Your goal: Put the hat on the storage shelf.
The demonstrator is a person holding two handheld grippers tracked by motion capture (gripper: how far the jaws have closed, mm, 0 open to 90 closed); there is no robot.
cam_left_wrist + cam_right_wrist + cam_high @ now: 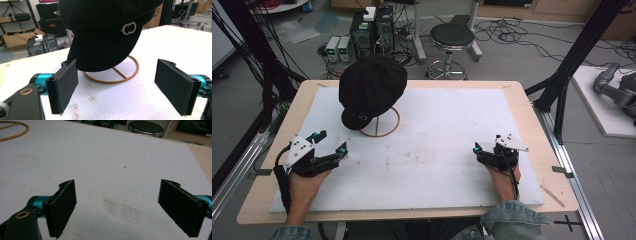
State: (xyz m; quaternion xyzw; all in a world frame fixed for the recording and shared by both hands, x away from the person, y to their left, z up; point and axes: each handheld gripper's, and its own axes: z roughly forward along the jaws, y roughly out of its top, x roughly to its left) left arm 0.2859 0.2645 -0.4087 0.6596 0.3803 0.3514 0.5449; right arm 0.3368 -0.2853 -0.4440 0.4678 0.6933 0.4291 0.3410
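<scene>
A black cap with a gold logo sits on a thin wooden ring stand at the back left of the white board. My left gripper rests low in front of the cap, jaws wide apart, nothing between them. In the left gripper view the cap hangs just beyond the gripper, above the ring stand. My right gripper lies near the board's front right, open and empty. In the right gripper view its jaws frame bare board, with the ring stand at the far left.
The board lies on a wooden table with black frame posts at both sides. Behind the table, on the floor, stand a stool, computer cases and loose cables. A thin wooden stick lies at the front right corner.
</scene>
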